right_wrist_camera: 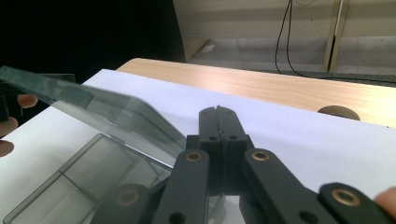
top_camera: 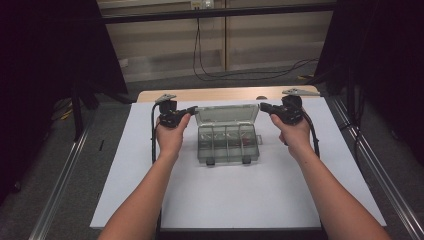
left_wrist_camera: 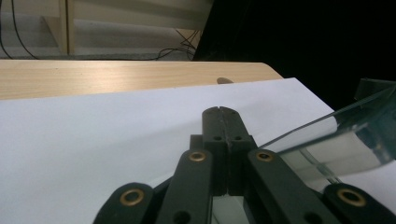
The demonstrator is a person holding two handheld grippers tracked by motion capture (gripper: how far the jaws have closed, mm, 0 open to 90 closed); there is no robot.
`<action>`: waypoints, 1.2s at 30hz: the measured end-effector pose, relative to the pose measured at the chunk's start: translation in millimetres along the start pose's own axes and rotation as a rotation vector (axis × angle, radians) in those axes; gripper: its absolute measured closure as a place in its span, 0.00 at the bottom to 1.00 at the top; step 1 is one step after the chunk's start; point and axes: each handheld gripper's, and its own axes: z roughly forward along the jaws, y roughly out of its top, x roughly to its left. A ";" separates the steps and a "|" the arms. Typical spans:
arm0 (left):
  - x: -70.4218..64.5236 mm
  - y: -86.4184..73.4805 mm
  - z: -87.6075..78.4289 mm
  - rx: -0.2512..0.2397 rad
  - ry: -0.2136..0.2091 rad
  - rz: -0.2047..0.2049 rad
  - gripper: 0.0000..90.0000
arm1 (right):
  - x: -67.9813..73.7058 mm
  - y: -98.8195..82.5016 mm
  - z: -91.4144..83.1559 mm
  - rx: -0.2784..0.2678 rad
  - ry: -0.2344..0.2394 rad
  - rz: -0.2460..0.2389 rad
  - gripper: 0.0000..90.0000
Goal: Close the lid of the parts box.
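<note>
Lid of the clear compartment box stands raised mid-table on the white sheet, long axis crosswise, between the left gripper and right gripper. Both grippers sit equally near at its upper corners, jaws closed and empty. Nothing stands in the way.
</note>
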 end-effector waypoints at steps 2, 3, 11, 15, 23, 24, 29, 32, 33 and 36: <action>-2.7 -0.6 -2.3 -0.001 0.001 0.011 1.00 | 1.6 0.0 -0.5 0.003 0.000 0.000 1.00; -3.8 -1.1 -3.0 -0.003 -0.007 0.009 1.00 | 2.2 -0.2 -0.8 0.005 0.006 -0.007 1.00; -9.9 -6.0 -10.6 0.003 -0.005 0.039 1.00 | 10.6 -4.8 -3.1 0.003 0.014 -0.026 1.00; -11.4 -11.6 -15.1 -0.011 -0.013 0.026 1.00 | 13.9 -9.6 -6.3 0.001 0.028 -0.033 1.00; -16.3 -21.1 -28.0 -0.023 -0.030 0.055 1.00 | 22.1 -22.3 -15.1 0.010 0.051 -0.066 1.00; -17.3 -21.9 -29.5 -0.022 -0.020 0.056 1.00 | 23.1 -23.5 -16.6 0.009 0.053 -0.068 1.00; -21.3 -29.4 -34.8 -0.011 -0.032 0.068 1.00 | 28.6 -30.1 -22.9 0.005 0.052 -0.088 1.00; -26.1 -35.3 -36.7 -0.005 -0.032 0.084 1.00 | 32.8 -35.7 -26.5 0.006 0.055 -0.093 1.00; -27.9 -37.4 -37.0 -0.010 -0.035 0.086 1.00 | 34.5 -37.8 -27.4 0.005 0.050 -0.103 1.00; -31.2 -41.6 -40.7 -0.014 -0.040 0.095 1.00 | 40.1 -44.9 -29.9 0.007 0.036 -0.126 1.00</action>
